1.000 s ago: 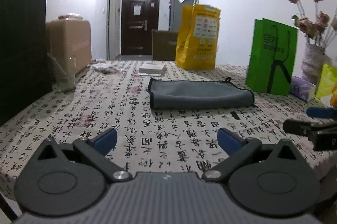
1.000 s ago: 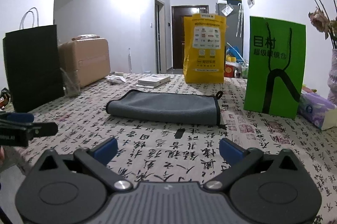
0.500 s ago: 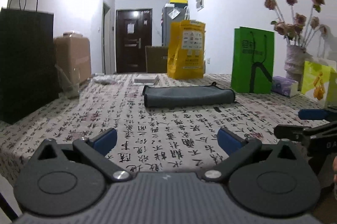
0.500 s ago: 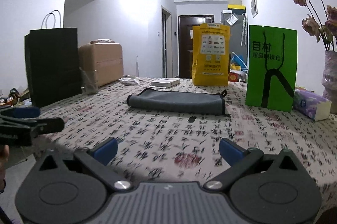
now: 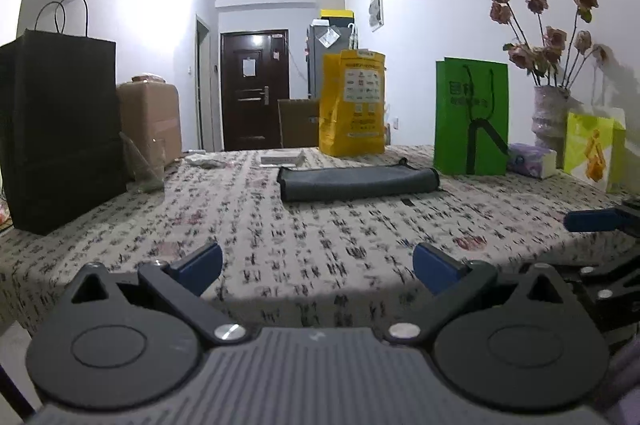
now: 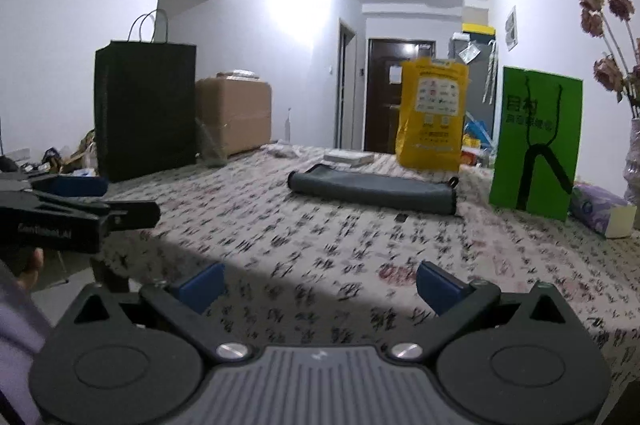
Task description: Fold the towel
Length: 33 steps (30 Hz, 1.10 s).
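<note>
A grey towel (image 5: 358,180) lies folded into a long flat strip on the patterned tablecloth, far across the table; it also shows in the right wrist view (image 6: 374,188). My left gripper (image 5: 318,267) is open and empty at the table's near edge, well short of the towel. My right gripper (image 6: 320,285) is open and empty, also at the near edge. The right gripper's blue fingers (image 5: 596,219) show at the right of the left wrist view. The left gripper (image 6: 80,203) shows at the left of the right wrist view.
A black paper bag (image 5: 60,129) and a clear container (image 5: 144,165) stand at the left. A yellow bag (image 5: 352,103), a green bag (image 5: 472,115), a tissue pack (image 5: 532,159), a vase of dried flowers (image 5: 550,113) and a small book (image 5: 282,158) stand behind and right of the towel.
Both grippers have drawn back from the towel toward the table's near edge and dropped lower. The towel lies as before. Both stay open.
</note>
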Available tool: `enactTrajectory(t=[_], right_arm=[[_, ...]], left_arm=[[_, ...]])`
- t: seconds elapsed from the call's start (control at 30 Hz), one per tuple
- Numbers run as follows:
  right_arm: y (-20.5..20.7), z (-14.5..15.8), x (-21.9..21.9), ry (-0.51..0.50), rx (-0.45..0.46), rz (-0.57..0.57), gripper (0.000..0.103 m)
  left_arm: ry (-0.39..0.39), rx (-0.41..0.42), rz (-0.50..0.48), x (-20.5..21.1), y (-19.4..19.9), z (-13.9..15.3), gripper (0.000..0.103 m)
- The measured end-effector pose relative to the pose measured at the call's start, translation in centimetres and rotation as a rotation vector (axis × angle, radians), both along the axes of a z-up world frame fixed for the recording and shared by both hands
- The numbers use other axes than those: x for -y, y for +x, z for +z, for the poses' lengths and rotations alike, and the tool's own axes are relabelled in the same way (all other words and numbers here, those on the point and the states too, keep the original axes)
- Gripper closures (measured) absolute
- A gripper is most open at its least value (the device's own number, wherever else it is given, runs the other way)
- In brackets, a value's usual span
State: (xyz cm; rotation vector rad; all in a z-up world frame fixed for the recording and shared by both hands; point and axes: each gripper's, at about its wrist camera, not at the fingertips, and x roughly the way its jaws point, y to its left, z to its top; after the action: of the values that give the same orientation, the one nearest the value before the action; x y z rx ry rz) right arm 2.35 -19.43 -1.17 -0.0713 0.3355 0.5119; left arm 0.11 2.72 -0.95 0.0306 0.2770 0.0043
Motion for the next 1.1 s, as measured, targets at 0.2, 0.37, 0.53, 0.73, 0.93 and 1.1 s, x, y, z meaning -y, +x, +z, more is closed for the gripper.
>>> enactTrajectory(t=[0.2, 0.37, 0.53, 0.73, 0.93, 1.1], right_arm=[[-1.1, -0.3, 0.1, 0.004, -0.026, -0.02, 0.0], [-1.2, -0.3, 1.4, 0.046, -0.032, -0.061, 0.0], [-1.3, -0.2, 1.3, 0.041, -0.018, -0.053, 0.0], [-1.1, -0.2, 1.3, 0.043, -0.017, -0.057, 0.0], [-1.0, -0.1, 1.2, 0.042, -0.018, -0.055, 0.0], [-0.9, -0.2, 1.2, 0.041, -0.023, -0.053, 0.0]], left_arm=[[-0.025, -0.006, 0.0, 0.3, -0.6, -0.3, 0.0], [-0.029, 0.006, 0.006, 0.3, -1.0, -0.2, 0.0], [-0.023, 0.014, 0.006, 0.3, -1.0, 0.0, 0.0], [-0.021, 0.016, 0.001, 0.4, -0.9, 0.0, 0.0], [-0.021, 0.013, -0.007, 0.4, -1.0, -0.1, 0.0], [-0.017, 0.016, -0.006, 0.4, -0.9, 0.0, 0.0]])
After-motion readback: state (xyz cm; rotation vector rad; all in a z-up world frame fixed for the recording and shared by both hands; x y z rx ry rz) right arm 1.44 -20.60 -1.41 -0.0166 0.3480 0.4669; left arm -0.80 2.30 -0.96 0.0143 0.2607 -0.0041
